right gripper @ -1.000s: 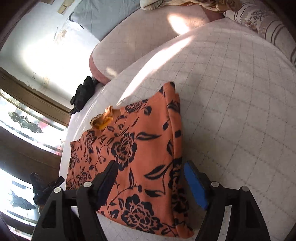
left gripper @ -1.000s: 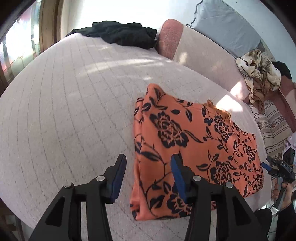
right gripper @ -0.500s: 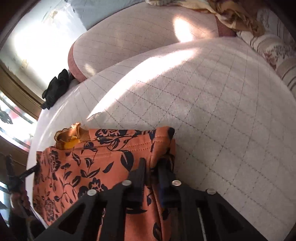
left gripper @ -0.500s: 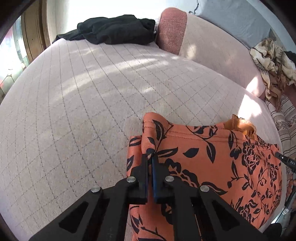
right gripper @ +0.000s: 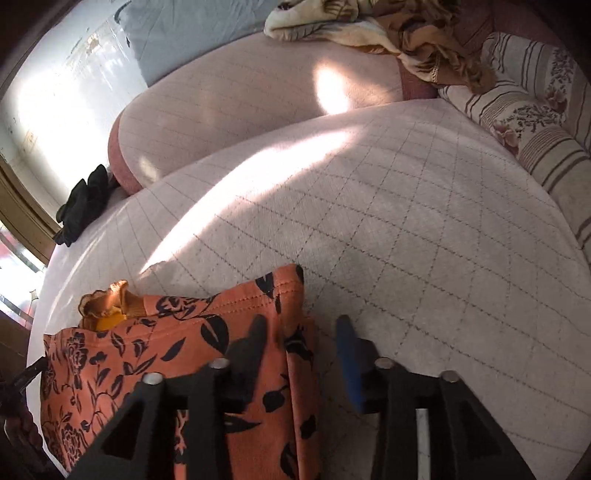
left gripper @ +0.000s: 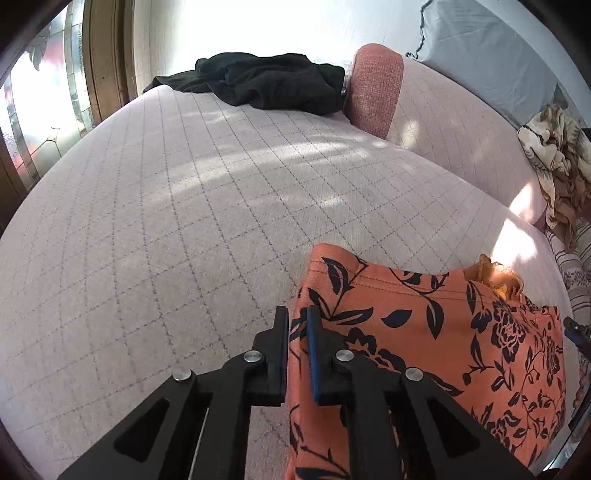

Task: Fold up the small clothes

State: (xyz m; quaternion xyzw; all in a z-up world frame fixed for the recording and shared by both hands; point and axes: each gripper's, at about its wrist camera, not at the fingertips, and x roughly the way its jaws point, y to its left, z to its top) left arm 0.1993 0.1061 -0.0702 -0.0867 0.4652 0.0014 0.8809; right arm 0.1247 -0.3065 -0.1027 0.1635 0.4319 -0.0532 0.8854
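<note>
An orange garment with black flowers [left gripper: 443, 332] lies folded on the quilted pink bed [left gripper: 184, 221], with a yellow ruffled bit [left gripper: 495, 277] sticking out at its far edge. My left gripper [left gripper: 297, 328] is shut on the garment's left edge near the far corner; cloth fills the narrow gap, and the jaws are easing apart slightly. In the right wrist view the garment [right gripper: 166, 350] fills the lower left. My right gripper [right gripper: 301, 332] is opening. Its dark finger hangs over the cloth and its blue pad over the bed, with the garment's right edge loose between them.
A black garment [left gripper: 266, 81] lies at the bed's far end beside a pink bolster [left gripper: 424, 122]. A beige patterned cloth heap [right gripper: 388, 29] and a striped floral pillow [right gripper: 535, 118] sit along the right. A stained-glass window [left gripper: 37, 110] stands at the left.
A second ago both grippers stood open over the garment. Half a second ago both were shut on its side edges. Now the right jaws are apart and the left gap is slightly wider.
</note>
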